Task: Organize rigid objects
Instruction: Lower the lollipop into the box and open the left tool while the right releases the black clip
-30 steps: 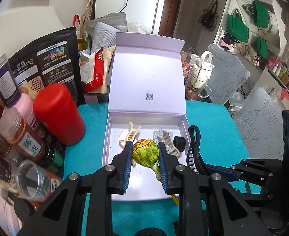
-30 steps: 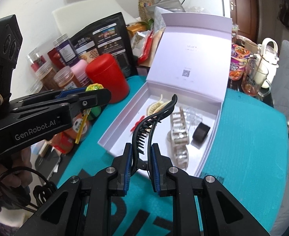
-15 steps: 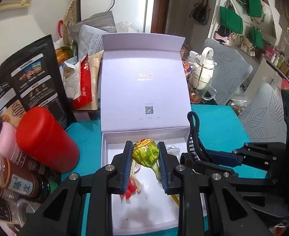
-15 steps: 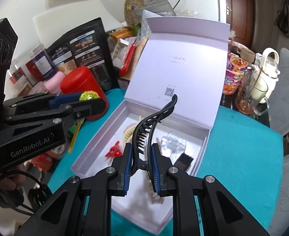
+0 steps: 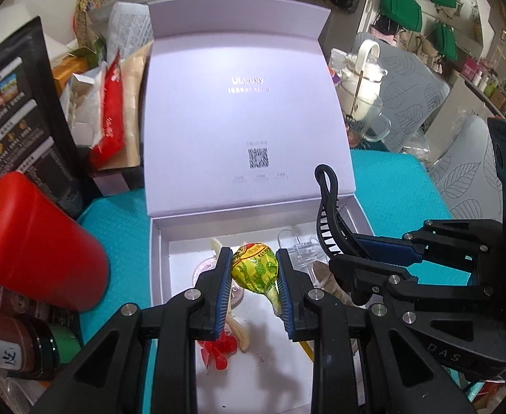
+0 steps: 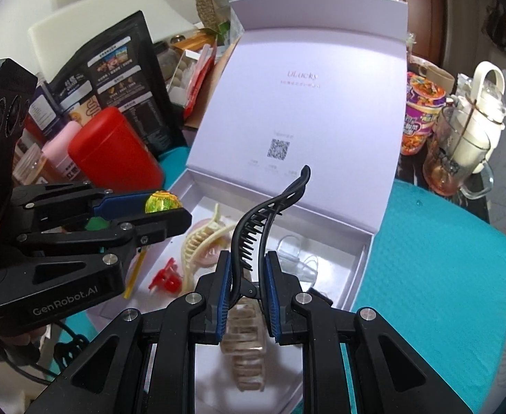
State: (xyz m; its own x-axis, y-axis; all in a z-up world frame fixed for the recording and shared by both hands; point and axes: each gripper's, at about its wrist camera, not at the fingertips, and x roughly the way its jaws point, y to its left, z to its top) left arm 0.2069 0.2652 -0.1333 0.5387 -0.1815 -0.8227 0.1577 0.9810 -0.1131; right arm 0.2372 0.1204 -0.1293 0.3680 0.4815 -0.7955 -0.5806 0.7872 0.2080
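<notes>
Both loads over the open box

Your left gripper (image 5: pixel 254 269) pinches the lollipop (image 5: pixel 254 268); right gripper (image 6: pixel 247 277) pinches the black hair clip (image 6: pixel 263 220), upright, box (image 6: pixel 356 276) directly below.

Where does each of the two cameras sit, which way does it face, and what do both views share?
Left wrist: on the left hand-held gripper, looking forward and down into the open box; its pads clamp a lollipop, and the right hand-held gripper shows at right.
Right wrist: on the right hand-held gripper, facing the same box; it clamps a black clip, and the left hand-held gripper enters from the left.
Shared: box, red canister, teal mat, both hand-held grippers.
</notes>
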